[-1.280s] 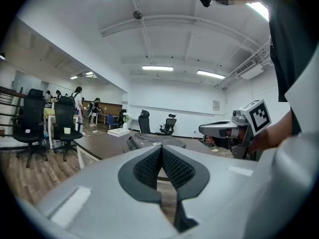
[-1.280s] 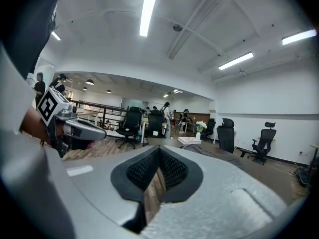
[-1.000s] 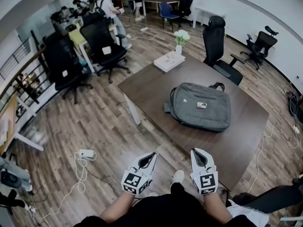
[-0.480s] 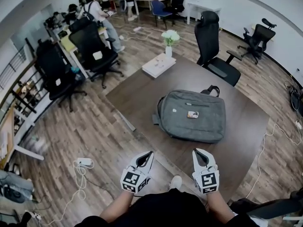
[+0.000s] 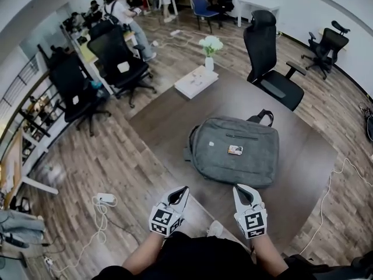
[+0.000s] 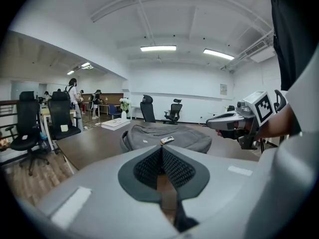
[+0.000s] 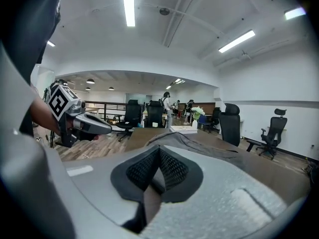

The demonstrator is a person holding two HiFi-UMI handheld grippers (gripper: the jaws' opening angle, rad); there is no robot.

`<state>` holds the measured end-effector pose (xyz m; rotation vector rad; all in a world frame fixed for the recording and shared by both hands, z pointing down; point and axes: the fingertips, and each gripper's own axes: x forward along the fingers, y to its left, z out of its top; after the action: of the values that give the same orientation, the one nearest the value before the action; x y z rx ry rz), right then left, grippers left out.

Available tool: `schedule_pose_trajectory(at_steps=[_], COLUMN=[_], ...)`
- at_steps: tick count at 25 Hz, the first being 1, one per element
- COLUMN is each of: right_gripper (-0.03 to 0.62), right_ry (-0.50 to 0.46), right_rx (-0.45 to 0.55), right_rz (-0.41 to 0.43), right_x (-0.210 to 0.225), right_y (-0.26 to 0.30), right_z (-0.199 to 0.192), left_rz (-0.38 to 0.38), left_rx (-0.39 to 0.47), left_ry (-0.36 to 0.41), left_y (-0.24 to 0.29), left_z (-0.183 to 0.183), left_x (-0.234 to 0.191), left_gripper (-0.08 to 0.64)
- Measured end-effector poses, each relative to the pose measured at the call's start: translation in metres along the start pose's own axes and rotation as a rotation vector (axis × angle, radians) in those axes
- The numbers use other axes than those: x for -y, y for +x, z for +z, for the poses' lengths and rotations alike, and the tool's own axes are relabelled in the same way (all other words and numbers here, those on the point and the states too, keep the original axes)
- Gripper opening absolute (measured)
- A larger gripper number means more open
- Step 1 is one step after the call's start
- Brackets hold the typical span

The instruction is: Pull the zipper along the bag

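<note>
Head view: a grey bag [image 5: 221, 156] is being carried flat by the dark table [image 5: 169, 115], near the middle. The left tool [image 5: 184, 190] and the right tool [image 5: 239, 189] are being held side by side just short of the bag, not touching it. Both are being kept fully closed, with nothing gripped. A small tag [image 5: 235, 150] is being shown on the bag's top.
</note>
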<state>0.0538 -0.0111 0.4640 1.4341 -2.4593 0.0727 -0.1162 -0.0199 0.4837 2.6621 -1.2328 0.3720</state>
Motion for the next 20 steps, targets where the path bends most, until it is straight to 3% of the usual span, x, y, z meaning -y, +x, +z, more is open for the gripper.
schedule_pose_trajectory(at_steps=[10, 19, 20], right_gripper=[0.005, 0.006, 0.039], right_ry=[-0.072, -0.299, -0.313], right_rx=[-0.096, -0.254, -0.272], right_rz=[0.059, 0.131, 0.148], right_x=[0.003, -0.016, -0.018], right_y=[0.034, 0.053, 0.056], right_z=[-0.026, -0.067, -0.071], left_rz=[-0.004, -0.071, -0.072], left_rx=[-0.094, -0.172, -0.18], left_ry=[-0.032, -0.048, -0.041], left_y=[0.042, 0.08, 0.085], left_z=[-0.039, -0.082, -0.084], left_x=[-0.01, -0.007, -0.007], left_gripper=[0.017, 0.018, 0.018])
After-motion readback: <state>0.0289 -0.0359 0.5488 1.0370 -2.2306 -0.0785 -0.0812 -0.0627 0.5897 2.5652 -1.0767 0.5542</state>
